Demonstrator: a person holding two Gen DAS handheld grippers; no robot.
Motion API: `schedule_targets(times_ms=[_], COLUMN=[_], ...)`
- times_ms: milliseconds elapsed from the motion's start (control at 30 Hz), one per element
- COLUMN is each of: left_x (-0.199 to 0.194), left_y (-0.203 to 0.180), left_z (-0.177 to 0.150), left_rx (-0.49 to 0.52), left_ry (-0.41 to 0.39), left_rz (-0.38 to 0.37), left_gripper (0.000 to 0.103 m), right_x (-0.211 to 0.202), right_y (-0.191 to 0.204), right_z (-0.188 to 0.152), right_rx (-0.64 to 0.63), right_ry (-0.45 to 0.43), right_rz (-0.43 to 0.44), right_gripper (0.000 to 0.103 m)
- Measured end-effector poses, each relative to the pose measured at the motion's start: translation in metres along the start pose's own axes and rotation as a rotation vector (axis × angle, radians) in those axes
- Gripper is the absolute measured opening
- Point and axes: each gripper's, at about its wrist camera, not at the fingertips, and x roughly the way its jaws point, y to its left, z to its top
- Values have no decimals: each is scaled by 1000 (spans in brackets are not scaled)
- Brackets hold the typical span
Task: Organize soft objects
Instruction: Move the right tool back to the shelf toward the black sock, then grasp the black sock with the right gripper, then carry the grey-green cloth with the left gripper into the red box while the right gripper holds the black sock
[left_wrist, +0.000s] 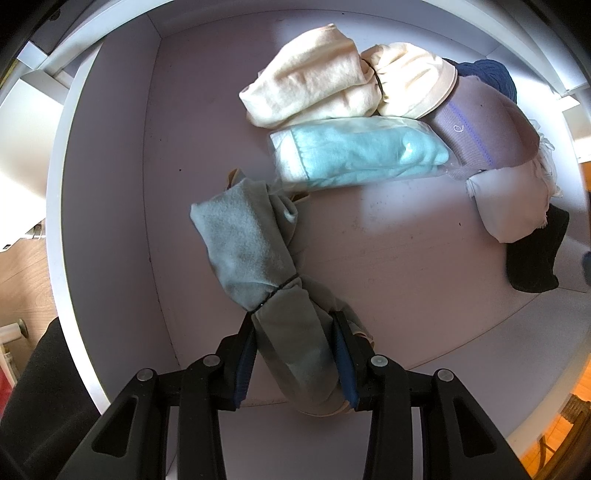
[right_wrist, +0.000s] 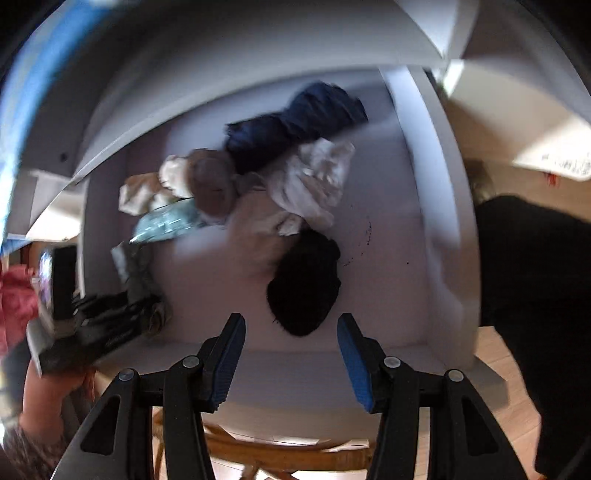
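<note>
We log a white drawer. Left gripper clamps a grey banded sock roll at lower centre. Right gripper, fingers apart, holds nothing above what may be a black sock. Cream rolls and bagged teal cloth sit grouped upper centre; sorting looks partway.

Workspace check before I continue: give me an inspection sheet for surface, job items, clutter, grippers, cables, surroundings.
Surface: white drawer floor, a few dark specks.
Job's things: grey roll tied with a dark band; cream roll; teal bagged cloth; mauve garment; navy piece; black piece.
Clutter: nothing seen.
Grippers: left gripper shut on grey roll; right gripper open, empty.
Cables: nothing seen.
Surroundings: wooden floor, wicker chair.
</note>
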Motion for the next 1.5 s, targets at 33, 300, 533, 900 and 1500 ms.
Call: schedule_targets(times_ms=[33, 300, 533, 900, 1500], left_x=[0, 0, -4, -13, -74], left_y=[0, 0, -2, 14, 40], left_z=[0, 0, -1, -6, -40], left_rx=[-1, 2, -1, -45, -85], left_ry=[0, -1, -9, -52, -167], left_rz=[-1, 1, -2, -51, -84], left_gripper=[40, 39, 39, 37, 33], right_x=[6, 31, 51, 35, 39], right_y=[-4, -6, -6, -30, -54], right_z=[2, 12, 18, 11, 19], right_rx=[15, 34, 10, 22, 115], right_ry=[8, 63, 82, 89, 103], right_rz=[5, 20, -1, -106, -67], right_gripper=[52, 52, 51, 26, 27])
